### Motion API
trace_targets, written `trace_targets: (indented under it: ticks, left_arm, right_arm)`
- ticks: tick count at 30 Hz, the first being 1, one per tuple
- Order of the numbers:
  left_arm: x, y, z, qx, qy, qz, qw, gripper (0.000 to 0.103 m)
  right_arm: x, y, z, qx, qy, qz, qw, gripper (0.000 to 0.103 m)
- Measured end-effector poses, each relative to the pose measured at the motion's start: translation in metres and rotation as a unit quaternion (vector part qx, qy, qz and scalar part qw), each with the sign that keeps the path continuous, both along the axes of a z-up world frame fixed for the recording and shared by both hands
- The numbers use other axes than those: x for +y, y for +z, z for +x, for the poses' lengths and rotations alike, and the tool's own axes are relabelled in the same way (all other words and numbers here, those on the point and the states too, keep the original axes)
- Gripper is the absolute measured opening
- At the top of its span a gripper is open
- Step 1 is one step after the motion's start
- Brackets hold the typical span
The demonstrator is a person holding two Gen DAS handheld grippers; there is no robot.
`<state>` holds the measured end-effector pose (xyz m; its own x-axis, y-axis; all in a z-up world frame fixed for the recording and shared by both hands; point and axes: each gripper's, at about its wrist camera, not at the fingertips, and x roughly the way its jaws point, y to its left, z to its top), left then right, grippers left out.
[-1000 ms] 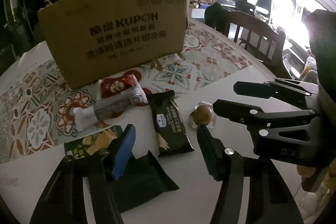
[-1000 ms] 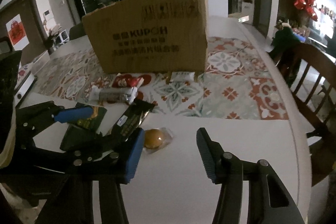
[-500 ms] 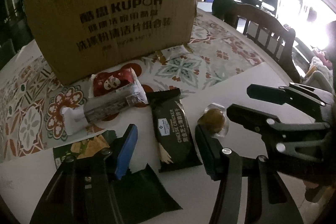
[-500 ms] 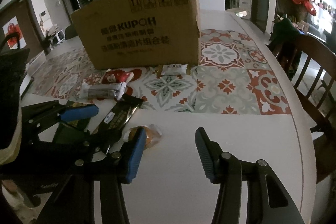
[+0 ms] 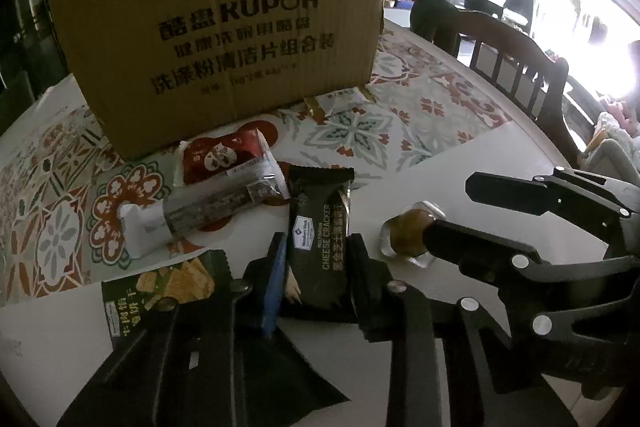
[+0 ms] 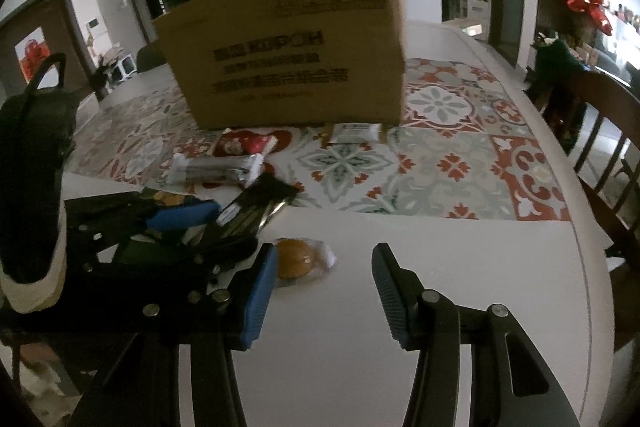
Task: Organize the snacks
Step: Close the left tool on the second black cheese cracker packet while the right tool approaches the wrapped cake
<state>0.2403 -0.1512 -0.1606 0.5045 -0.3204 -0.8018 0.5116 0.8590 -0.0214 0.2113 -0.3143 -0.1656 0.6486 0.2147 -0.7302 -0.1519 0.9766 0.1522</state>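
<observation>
My left gripper (image 5: 316, 267) is shut on the near end of a black cheese cracker pack (image 5: 320, 223), which lies on the table. My right gripper (image 6: 324, 287) is open, just in front of a round brown snack in clear wrap (image 6: 298, 259); that snack shows beside its lower finger in the left wrist view (image 5: 406, 235). A silver snack bar (image 5: 208, 211) lies across a red packet (image 5: 222, 157). A green cracker pack (image 5: 160, 291) lies at the left. A tall cardboard box (image 5: 224, 39) stands behind them.
A small white sachet (image 5: 340, 99) lies at the box's right corner. A patterned tile mat (image 6: 440, 155) covers the far half of the round white table (image 6: 440, 287). A wooden chair (image 5: 516, 63) stands at the right edge.
My left gripper has moved forward and closed on the cheese cracker pack. My right gripper has come closer to the round wrapped snack, still open.
</observation>
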Motion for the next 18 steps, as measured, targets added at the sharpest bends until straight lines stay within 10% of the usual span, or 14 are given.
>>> trace_targets:
  ticks: [18]
  left_arm:
    - [0.026, 0.025, -0.016, -0.024, 0.011, -0.031, 0.9992, 0.029]
  right_arm:
    - [0.014, -0.006, 0.012, 0.011, 0.009, 0.004, 1.000, 0.051]
